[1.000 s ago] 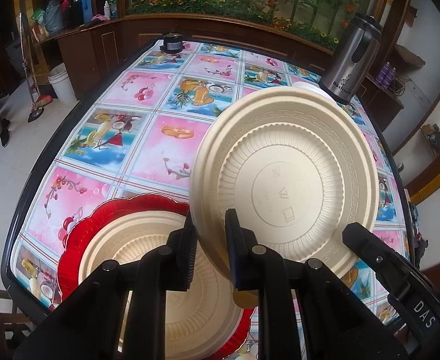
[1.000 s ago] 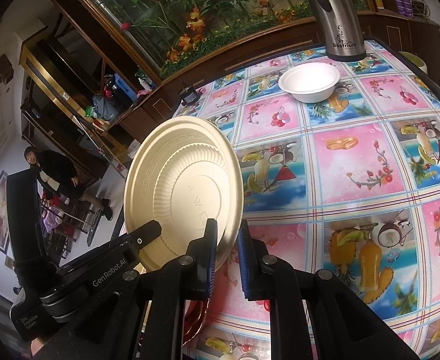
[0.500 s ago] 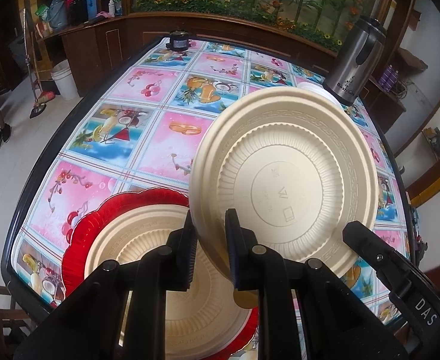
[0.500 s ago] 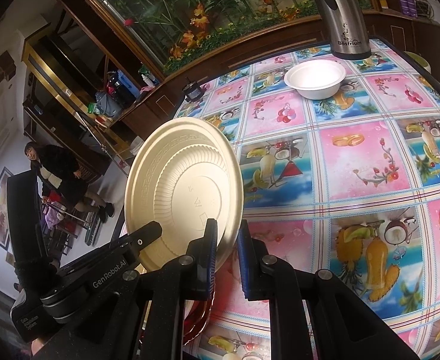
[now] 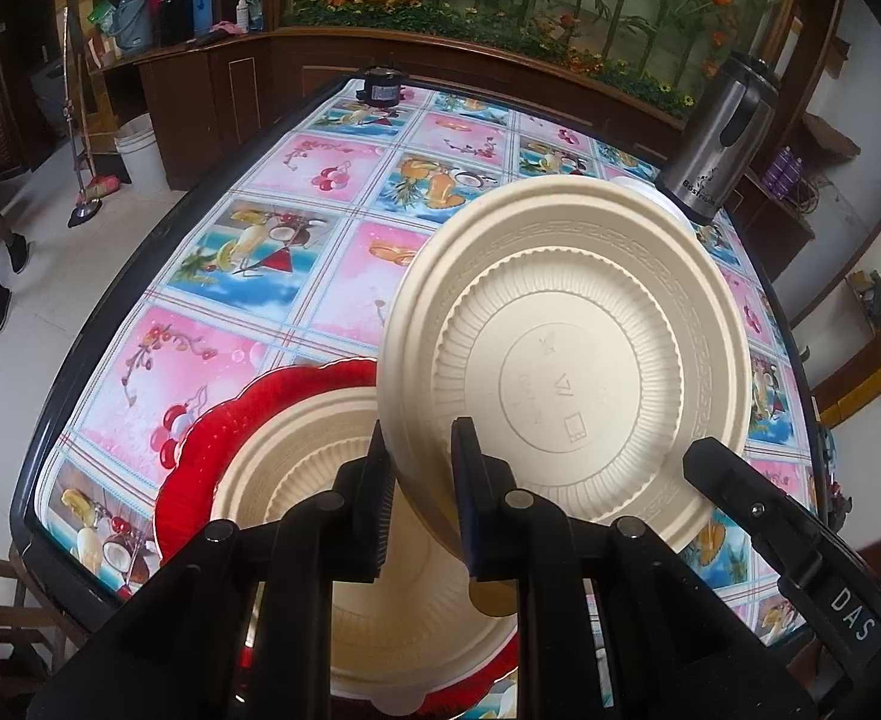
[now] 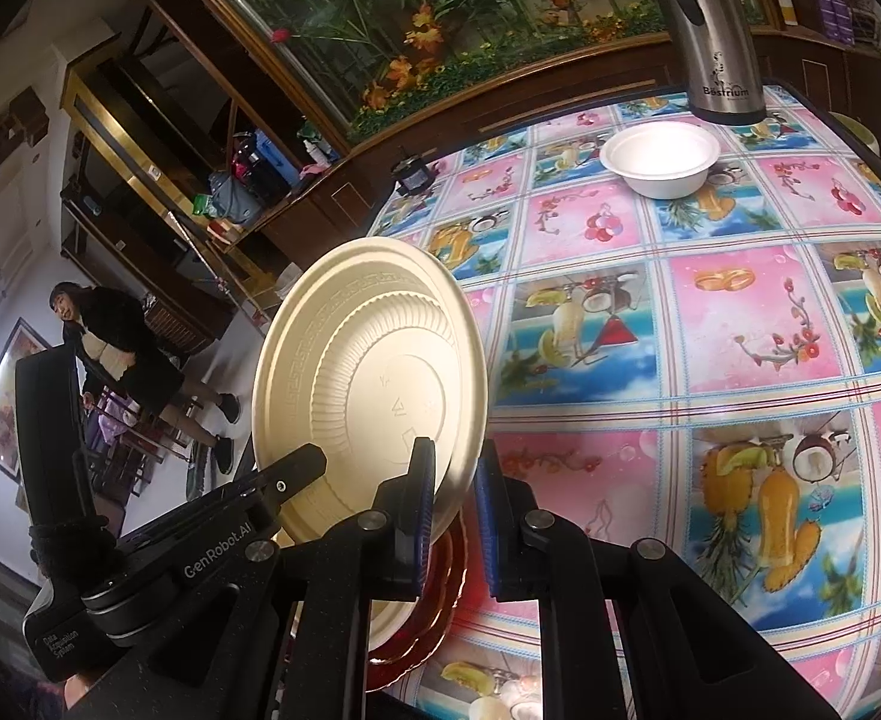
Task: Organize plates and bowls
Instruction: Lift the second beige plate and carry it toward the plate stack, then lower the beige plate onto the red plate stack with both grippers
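Hand-held grippers (image 5: 419,498) (image 6: 455,510), angled downward, apparently both clamp tilted cream plate (image 5: 566,372).

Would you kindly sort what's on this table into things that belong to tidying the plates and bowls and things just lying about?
Job:
- cream plate, held on edge by both claws
- second cream plate lying in the red plate
- white bowl

Lying about:
- steel kettle
- small black object at the far edge

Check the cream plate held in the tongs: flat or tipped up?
Tipped up: the cream plate stands on edge, its stamped underside facing the camera, above the plate on the red tray.
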The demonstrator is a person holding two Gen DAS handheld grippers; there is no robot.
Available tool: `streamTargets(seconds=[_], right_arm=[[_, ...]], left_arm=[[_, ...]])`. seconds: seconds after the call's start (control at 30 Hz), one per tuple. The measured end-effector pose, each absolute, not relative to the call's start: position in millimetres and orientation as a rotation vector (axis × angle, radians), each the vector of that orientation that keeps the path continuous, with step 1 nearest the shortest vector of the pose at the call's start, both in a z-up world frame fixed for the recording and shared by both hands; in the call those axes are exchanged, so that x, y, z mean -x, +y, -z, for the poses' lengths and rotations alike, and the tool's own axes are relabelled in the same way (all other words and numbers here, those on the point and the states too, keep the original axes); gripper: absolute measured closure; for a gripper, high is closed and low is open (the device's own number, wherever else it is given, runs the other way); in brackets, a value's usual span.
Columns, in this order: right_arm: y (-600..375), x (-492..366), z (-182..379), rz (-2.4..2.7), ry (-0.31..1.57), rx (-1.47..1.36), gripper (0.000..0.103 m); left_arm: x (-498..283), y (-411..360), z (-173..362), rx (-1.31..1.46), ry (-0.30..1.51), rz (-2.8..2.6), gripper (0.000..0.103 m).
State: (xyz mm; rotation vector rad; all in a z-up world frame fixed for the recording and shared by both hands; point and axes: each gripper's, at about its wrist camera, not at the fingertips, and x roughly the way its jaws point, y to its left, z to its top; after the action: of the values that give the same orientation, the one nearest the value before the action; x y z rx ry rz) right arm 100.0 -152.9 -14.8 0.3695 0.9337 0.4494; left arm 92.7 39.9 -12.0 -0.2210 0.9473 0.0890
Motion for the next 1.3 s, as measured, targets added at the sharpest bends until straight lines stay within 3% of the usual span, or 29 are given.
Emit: streamTargets(seconds=[1.3], right_arm=[[-100, -66, 22, -0.6, 0.964, -0.306, 0.09]], left_arm=[[-31, 90, 21, 0.309, 0.941, -0.178, 0.086]])
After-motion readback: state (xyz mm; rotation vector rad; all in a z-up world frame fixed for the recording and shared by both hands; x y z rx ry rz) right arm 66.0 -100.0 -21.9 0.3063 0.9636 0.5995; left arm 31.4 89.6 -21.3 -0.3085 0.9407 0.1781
